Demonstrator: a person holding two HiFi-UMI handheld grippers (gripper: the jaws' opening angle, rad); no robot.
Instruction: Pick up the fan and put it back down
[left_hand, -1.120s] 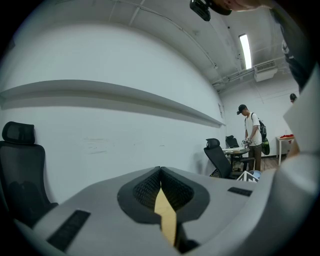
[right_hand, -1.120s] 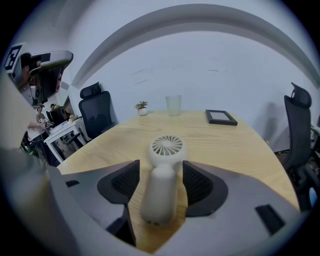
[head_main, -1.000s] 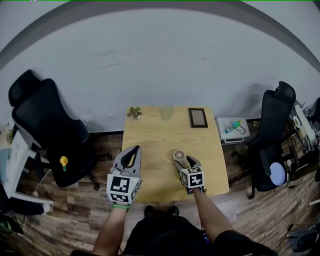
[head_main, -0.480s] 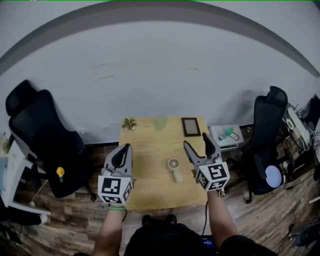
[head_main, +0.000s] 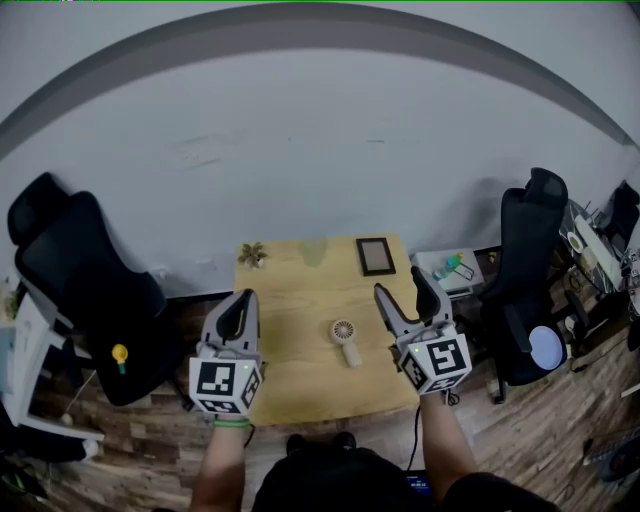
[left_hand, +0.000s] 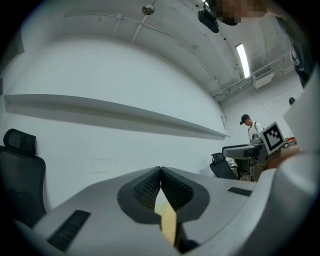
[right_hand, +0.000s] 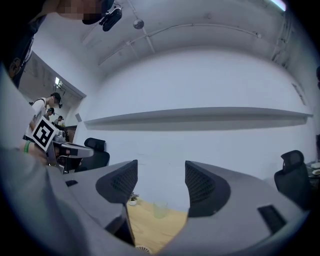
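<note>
Right claw (head_main: 400, 285): released. Jaws stand well apart, though they have just been closing a little. Nothing between the pads and nothing touched. Its own view looks level across the room, with only white wall and the far strip of the desk (head_main: 300, 385) in the gap.

Left claw (head_main: 244, 298): clenched, tips meeting, empty. A thin sliver of desk top shows through the slit below the tips. It also points level.

Seen from the head view, the two claws hang to either side. The left one is over the desk's left edge and the right one over its right edge. Marker cubes face the person, forearms come in from below.

Fan (head_main: 344, 338): small, white, hand-held, lying flat on the desk. It sits about mid-desk, a touch toward the right edge. Its round head is toward the far edge, its handle angled toward the near right corner. It is clear of both claws and lies between them.

Also on the desk:
- small potted plant (head_main: 252, 253) at the far left corner
- clear cup (head_main: 313, 250) at the middle of the far edge
- dark framed panel (head_main: 374, 256) lying flat near the far right corner

Off the desk:
- black office chair (head_main: 70, 270) to the left
- second black chair (head_main: 522, 275) to the right
- low white cabinet (head_main: 452, 272) just beside the far right corner, with a bottle on it

Plank floor, white wall behind.
</note>
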